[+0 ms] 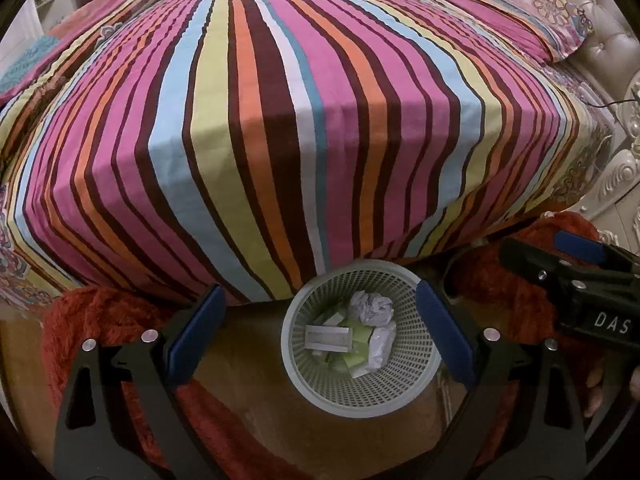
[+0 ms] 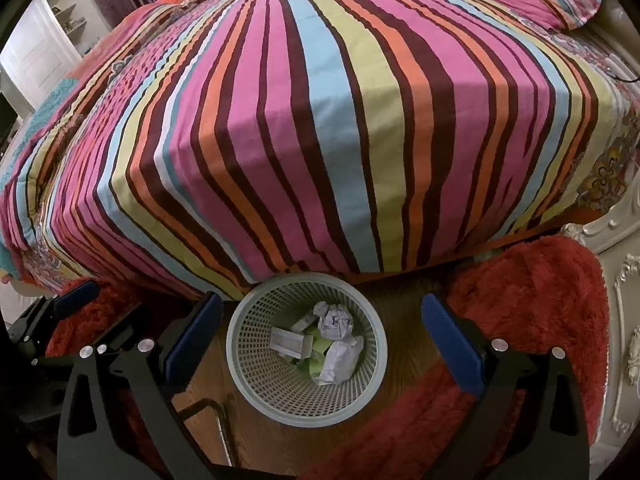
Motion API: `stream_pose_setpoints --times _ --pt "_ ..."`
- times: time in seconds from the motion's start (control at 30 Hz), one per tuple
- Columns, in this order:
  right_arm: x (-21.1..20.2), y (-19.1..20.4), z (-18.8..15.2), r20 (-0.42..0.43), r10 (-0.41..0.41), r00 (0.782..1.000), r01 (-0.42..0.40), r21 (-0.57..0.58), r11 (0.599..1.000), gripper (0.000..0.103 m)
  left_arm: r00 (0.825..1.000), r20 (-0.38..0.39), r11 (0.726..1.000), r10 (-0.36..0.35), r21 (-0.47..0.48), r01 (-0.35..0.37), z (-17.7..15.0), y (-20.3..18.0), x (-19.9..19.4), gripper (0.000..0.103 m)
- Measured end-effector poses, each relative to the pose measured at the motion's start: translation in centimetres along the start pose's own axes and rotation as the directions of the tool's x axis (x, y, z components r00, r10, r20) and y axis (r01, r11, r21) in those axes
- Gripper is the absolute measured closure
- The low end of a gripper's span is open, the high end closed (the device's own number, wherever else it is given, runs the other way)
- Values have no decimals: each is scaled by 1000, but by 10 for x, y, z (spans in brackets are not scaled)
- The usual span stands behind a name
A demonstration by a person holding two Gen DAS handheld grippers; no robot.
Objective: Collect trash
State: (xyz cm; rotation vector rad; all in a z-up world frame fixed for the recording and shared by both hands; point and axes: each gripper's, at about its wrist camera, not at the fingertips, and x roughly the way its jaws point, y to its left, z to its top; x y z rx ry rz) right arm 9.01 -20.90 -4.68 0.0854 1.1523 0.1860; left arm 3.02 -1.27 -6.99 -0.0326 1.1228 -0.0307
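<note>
A pale grey mesh waste basket (image 1: 404,390) stands on the wooden floor at the foot of the bed, seen from above in both views (image 2: 276,400). Inside lie crumpled white paper (image 1: 370,308), a flat white box (image 1: 328,338) and green scraps; the crumpled paper (image 2: 336,322) shows in the right wrist view too. My left gripper (image 1: 320,336) hovers above the basket, open, with nothing between its blue pads. My right gripper (image 2: 322,336) is likewise open and empty over the basket. The right gripper's side (image 1: 580,280) shows at the right edge of the left wrist view.
A bed with a striped cover (image 1: 304,120) fills the upper half of both views. A red shaggy rug (image 2: 532,300) lies on the floor either side of the basket. An ornate white bed frame (image 2: 624,280) stands at right. Pillows (image 1: 540,12) lie at the far right of the bed.
</note>
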Motion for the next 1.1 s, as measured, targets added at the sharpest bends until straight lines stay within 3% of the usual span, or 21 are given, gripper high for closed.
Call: stream_pose_setpoints --times 0.37,0.63,0.83,1.1 --pt "1 2 1 -8 0 1000 0 -2 1000 8 1000 4 1000 -25 16 25 0 -4 -1 10" --pt "4 3 -1 -23 6 1000 -6 -3 1000 8 999 32 999 42 18 -42 -1 -7 -3 10" --pt "5 4 -3 -26 8 1000 -7 2 1000 8 1000 18 1000 -5 20 4 1 -5 -1 10" --pt "5 3 -2 -28 9 1000 -9 2 1000 8 1000 -5 1000 4 29 -4 1 -7 4 10"
